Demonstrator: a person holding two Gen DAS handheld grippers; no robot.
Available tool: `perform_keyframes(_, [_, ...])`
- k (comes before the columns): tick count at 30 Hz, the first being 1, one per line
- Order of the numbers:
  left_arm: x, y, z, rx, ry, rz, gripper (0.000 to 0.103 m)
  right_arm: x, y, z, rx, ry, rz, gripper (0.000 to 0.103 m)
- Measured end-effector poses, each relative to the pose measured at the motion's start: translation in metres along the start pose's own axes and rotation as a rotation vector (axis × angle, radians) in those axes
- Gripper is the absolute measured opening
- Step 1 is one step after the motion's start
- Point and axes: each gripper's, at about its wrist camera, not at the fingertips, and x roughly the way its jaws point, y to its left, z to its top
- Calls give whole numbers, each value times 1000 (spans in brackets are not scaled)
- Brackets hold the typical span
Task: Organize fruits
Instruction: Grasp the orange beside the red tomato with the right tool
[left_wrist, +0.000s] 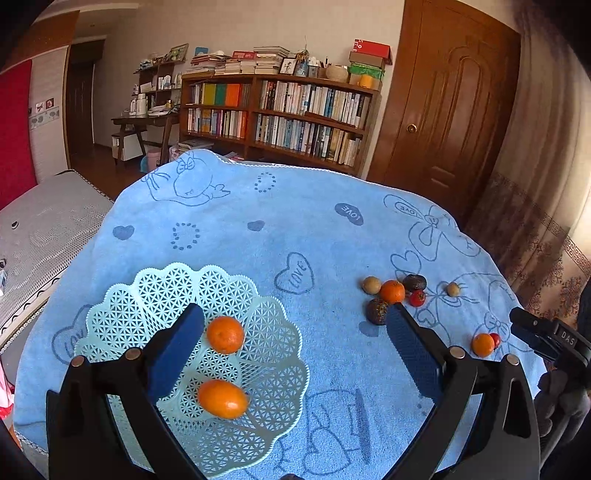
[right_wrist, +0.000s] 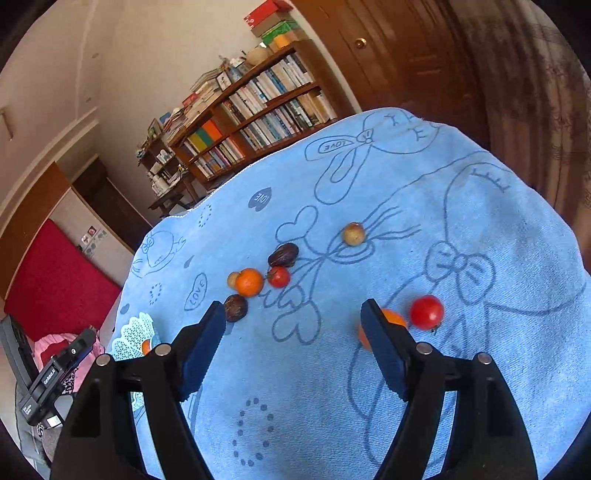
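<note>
Our left tongs (left_wrist: 295, 332) are spread wide with nothing in them, hovering over the desk with the left pad above the pale green lattice basket (left_wrist: 155, 291). That basket already has two mandarins in it, one further in (left_wrist: 225, 334) and one nearer the camera (left_wrist: 222, 399), both sitting apart from each other. Our right tongs (right_wrist: 293, 326) are released too, wide apart and gripping nothing; the right pad sits right in front of a mandarin (right_wrist: 397, 318) so we only see part of it, and a cherry tomato (right_wrist: 426, 312) lies just beside that. Further out on the blue towel (right_wrist: 480, 369) there's a little cluster: another mandarin (right_wrist: 249, 282) with a tan round fruit (right_wrist: 232, 279) touching its left side, a second cherry tomato (right_wrist: 279, 277) just to its right, and two dark wrinkly fruits, one above (right_wrist: 283, 255) and one below (right_wrist: 235, 308). A lone tan fruit (right_wrist: 353, 234) sits well apart from the cluster. Behind the desk there's a wooden bookshelf (left_wrist: 280, 110) packed with books and a brown door (left_wrist: 450, 103).
</note>
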Motion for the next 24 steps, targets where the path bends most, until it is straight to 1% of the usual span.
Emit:
perform_keyframes(3, [7, -14, -2, 22, 20, -23, 100, -3, -13, 5, 33, -5, -41, 75])
perform_keyframes(5, [10, -23, -4, 40, 30, -36, 100, -2, -22, 5, 59, 4, -47, 75])
perform_keyframes(10, [15, -41, -5, 76, 43, -62, 100, 13, -46, 2, 165, 91, 2, 75])
perform_keyframes(12, [17, -45, -8, 78, 54, -72, 100, 21, -52, -1, 195, 118, 5, 75])
perform_keyframes(16, [26, -49, -16, 75, 85, -94, 100, 32, -51, -5, 179, 146, -34, 75])
perform_keyframes(22, [37, -51, -21, 83, 112, -95, 100, 50, -53, -11, 151, 193, -52, 75])
perform_keyframes(24, [39, -50, -22, 80, 117, -93, 100, 55, -51, -12, 126, 200, -73, 75])
